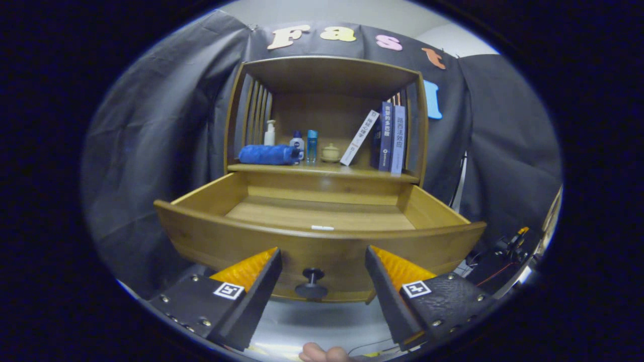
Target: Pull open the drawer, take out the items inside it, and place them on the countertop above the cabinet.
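Note:
The wooden drawer point(322, 246) stands pulled out toward me, its front panel just ahead of my fingers. Its dark round knob point(311, 284) sits between my two fingertips, untouched. My gripper point(322, 254) is open, with nothing held. On the drawer's floor a small white sliver point(322, 228) shows just behind the front panel; the rest of the visible floor is bare wood. Above the drawer runs the cabinet's countertop point(322, 170). On it lie a rolled blue towel point(268, 154), a white pump bottle point(270, 133), two small bottles point(305, 145) and a small cream pot point(330, 152).
Several books point(390, 138) stand and lean at the countertop's right end, under a wooden top shelf with slatted sides. Black cloth hangs behind and beside the cabinet. Cables and dark gear point(508, 251) lie low to the right. A fingertip point(322, 353) shows below my fingers.

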Motion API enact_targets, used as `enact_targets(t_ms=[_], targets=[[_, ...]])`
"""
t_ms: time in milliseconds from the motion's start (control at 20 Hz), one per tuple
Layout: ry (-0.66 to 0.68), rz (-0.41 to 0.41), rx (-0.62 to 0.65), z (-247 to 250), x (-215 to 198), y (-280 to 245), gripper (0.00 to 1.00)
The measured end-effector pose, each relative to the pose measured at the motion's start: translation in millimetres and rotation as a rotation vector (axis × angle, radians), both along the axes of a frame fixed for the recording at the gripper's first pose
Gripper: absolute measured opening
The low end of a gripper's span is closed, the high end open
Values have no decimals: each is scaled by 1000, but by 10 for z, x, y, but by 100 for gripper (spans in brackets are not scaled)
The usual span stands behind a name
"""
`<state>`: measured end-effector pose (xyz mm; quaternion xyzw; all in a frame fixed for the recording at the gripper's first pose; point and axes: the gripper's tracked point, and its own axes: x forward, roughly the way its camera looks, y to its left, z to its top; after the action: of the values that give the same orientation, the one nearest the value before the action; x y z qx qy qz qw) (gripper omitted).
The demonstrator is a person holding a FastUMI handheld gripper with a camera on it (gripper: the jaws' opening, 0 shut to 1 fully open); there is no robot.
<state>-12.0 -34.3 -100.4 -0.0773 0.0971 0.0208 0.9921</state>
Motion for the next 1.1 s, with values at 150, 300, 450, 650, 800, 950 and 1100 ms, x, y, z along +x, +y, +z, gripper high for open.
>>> enact_targets(t_ms=[150, 300, 450, 650, 800, 950, 1100], targets=[[18, -6, 42, 383, 174, 12, 98], [101, 42, 69, 572, 479, 156, 99], [249, 49, 58, 427, 912, 251, 99], [585, -24, 114, -186, 1334, 280, 99], [785, -110, 136, -634, 1408, 185, 99], [878, -136, 140, -938, 1412, 159, 93], [927, -162, 165, -1053, 1378, 151, 69]])
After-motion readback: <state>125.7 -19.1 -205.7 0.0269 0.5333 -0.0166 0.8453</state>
